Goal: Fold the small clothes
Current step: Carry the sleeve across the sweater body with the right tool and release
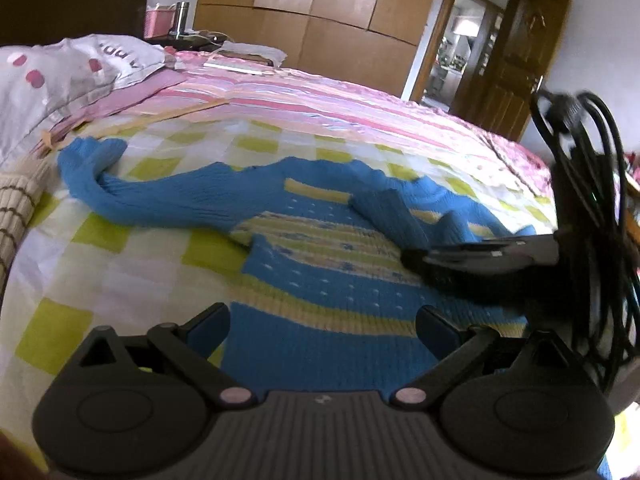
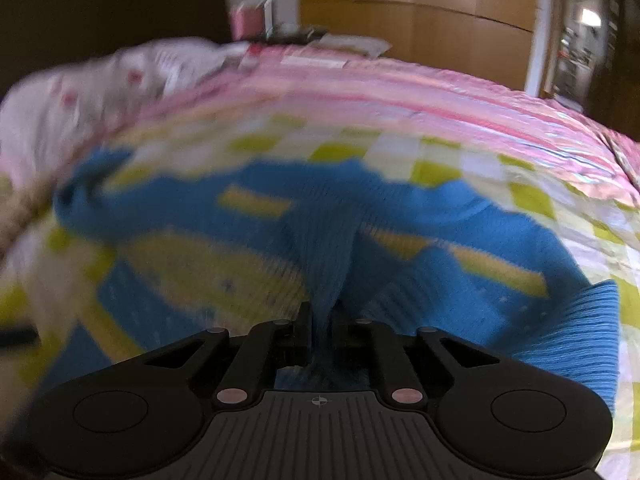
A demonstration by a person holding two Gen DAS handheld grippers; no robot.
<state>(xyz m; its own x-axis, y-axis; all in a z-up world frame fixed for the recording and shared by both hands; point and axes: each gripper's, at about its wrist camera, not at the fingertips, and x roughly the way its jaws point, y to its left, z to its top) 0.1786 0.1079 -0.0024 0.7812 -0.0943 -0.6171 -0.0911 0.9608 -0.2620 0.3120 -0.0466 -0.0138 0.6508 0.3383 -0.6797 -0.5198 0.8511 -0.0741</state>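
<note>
A small blue knit sweater with yellow stripes lies flat on the checked bed cover. Its left sleeve stretches out to the left. Its right sleeve is folded in over the body. My left gripper is open and empty just above the sweater's lower hem. My right gripper is shut on the blue right sleeve and holds it over the sweater body; it also shows in the left wrist view at the right. The right wrist view is blurred.
A green-and-white checked cover lies on a pink striped bedspread. A spotted pillow is at the far left. Wooden wardrobes and an open door stand beyond the bed. Black cables hang at the right.
</note>
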